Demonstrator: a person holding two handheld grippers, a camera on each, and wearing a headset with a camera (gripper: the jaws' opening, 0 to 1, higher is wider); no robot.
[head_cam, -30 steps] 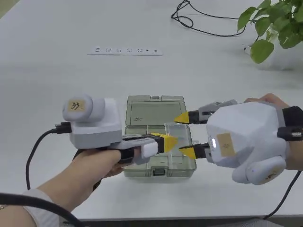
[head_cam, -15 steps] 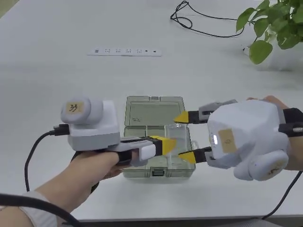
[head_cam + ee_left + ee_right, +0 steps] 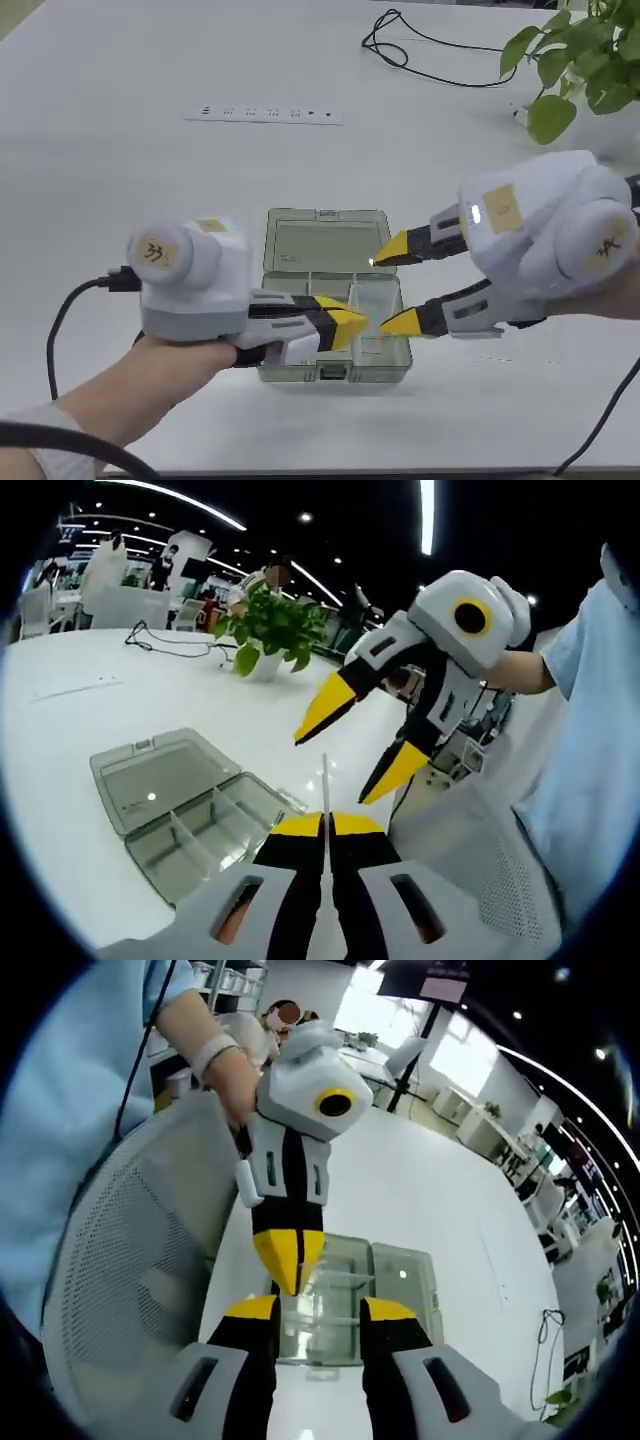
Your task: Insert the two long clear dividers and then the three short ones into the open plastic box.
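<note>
The left gripper sits over the near edge of the worktop, its fingers pinched shut on a clear divider that sticks out past their tips. Just beneath lies the open box, near the middle of the worktop's near edge, lid laid flat on the far side and some partitions already standing in the base. The right gripper faces the left one above the box's right end, fingers spread wide on either side of the divider; whether they touch it cannot be told.
</note>
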